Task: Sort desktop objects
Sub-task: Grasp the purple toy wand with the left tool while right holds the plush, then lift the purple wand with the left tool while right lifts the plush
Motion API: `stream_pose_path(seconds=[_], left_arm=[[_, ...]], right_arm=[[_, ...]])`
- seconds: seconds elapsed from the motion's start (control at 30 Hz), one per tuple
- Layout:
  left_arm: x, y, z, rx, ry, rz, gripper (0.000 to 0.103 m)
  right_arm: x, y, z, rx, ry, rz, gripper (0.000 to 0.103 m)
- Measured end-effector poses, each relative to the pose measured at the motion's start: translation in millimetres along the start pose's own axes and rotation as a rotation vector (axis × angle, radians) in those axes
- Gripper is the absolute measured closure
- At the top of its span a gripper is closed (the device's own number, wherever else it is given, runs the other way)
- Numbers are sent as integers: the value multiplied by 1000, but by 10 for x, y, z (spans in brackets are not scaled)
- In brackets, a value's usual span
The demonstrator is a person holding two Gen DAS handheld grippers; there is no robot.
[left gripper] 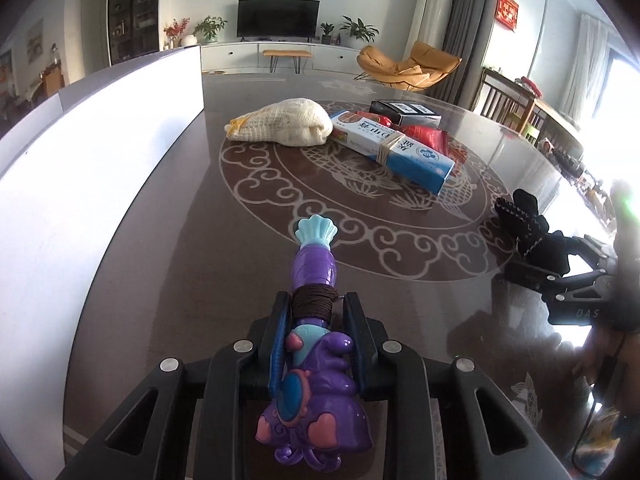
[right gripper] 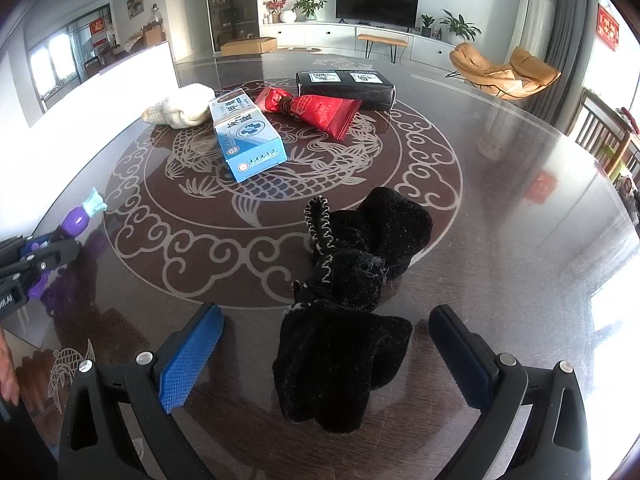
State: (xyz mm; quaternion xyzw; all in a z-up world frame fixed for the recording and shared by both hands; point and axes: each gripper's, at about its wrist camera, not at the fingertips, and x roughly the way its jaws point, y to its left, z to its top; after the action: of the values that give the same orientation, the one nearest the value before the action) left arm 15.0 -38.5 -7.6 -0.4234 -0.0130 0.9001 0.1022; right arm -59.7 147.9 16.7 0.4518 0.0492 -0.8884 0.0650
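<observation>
Pinching a purple toy (left gripper: 312, 344) lengthwise, left tool (left gripper: 316, 300), shell tip pointing away, right tool (right gripper: 326, 326) spread around black cloth (right gripper: 352, 292).

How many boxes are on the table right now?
2. The blue and white box lies near the table's middle, beside the cream knitted bundle. The black box sits farther back, behind the red packet. Others may be hidden outside these views.

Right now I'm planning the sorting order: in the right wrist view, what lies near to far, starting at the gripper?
right gripper, open around the black plush toy → blue box → red packet → black box
</observation>
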Motion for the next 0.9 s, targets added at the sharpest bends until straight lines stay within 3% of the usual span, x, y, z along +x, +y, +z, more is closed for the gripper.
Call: stream_pose_path(seconds=[0.07, 0.13, 0.2, 0.33, 0.47, 0.63, 0.9], left_arm=[[19, -44, -2, 22, 3, 6, 70], [42, -118, 103, 47, 10, 15, 56], [140, -167, 222, 57, 34, 69, 30], [146, -115, 252, 28, 41, 91, 28], [184, -106, 258, 21, 63, 119, 12], [232, -104, 268, 23, 88, 122, 0], [260, -108, 282, 26, 91, 119, 0]], right_arm=[[-2, 1, -1, -1, 0, -1, 0], [-2, 0, -3, -2, -1, -3, 0], [-3, 0, -3, -4, -3, -5, 0], [-8, 8, -3, -6, -4, -9, 0], [-8, 8, -3, -6, -4, -8, 0], [-8, 8, -3, -6, -4, -9, 0], [-8, 7, -4, -6, -4, -9, 0]])
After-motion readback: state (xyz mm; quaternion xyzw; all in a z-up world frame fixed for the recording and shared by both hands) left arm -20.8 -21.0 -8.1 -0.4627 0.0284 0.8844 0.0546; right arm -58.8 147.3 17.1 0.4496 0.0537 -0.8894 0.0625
